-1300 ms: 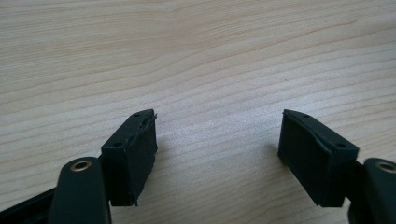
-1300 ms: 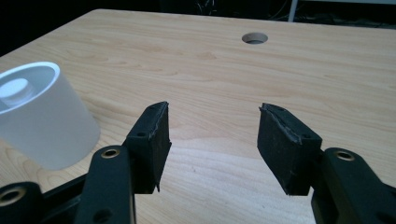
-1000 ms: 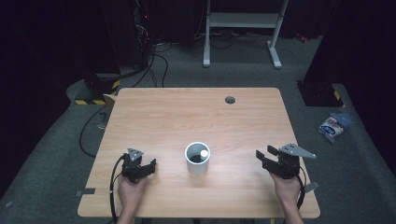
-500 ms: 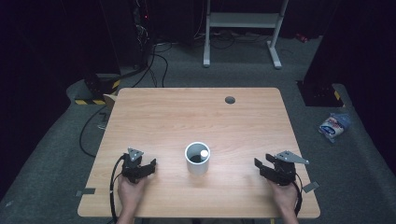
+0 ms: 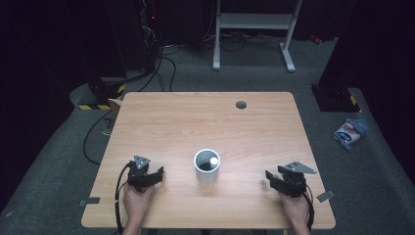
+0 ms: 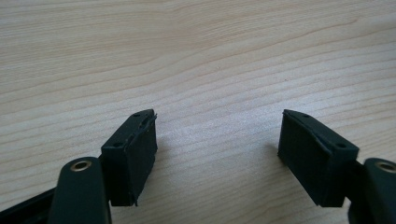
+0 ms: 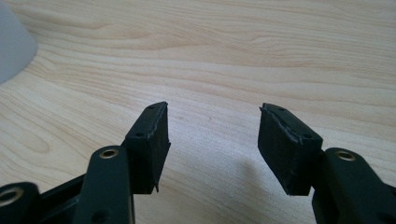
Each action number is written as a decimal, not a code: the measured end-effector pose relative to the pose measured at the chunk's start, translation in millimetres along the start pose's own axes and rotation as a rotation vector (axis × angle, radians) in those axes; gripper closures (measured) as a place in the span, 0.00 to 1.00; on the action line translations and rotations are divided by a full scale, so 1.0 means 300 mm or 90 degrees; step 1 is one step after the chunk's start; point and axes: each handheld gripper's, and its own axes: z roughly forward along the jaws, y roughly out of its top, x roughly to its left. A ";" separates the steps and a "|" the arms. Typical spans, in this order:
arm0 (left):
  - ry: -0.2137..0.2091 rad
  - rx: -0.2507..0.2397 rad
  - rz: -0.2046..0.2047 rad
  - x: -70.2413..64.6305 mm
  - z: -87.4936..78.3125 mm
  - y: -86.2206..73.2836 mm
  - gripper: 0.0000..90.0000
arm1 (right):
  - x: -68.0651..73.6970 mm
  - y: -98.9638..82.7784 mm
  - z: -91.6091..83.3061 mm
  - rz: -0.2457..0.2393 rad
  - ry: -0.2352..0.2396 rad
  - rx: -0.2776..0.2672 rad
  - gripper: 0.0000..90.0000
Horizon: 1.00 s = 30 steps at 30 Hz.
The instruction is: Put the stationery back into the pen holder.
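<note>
A wooden table (image 5: 205,117) holds a white cup (image 5: 206,166) near its front edge, upright, with a small white ball (image 5: 213,159) inside. The left gripper (image 5: 155,175) rests on the table well to the cup's left, jaws wide apart and empty. The right gripper (image 5: 270,177) sits well to the cup's right, jaws also wide and empty.
</note>
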 end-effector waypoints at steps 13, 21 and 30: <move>0.000 0.001 0.000 0.000 0.000 0.000 0.31 | 0.001 -0.017 0.024 -0.034 -0.036 0.028 0.47; 0.000 0.001 0.000 0.000 0.000 0.000 0.31 | -0.005 -0.022 0.035 -0.031 -0.037 0.038 0.44; 0.000 0.001 -0.001 0.000 -0.001 0.000 0.31 | -0.001 -0.021 0.038 -0.030 -0.034 0.041 0.41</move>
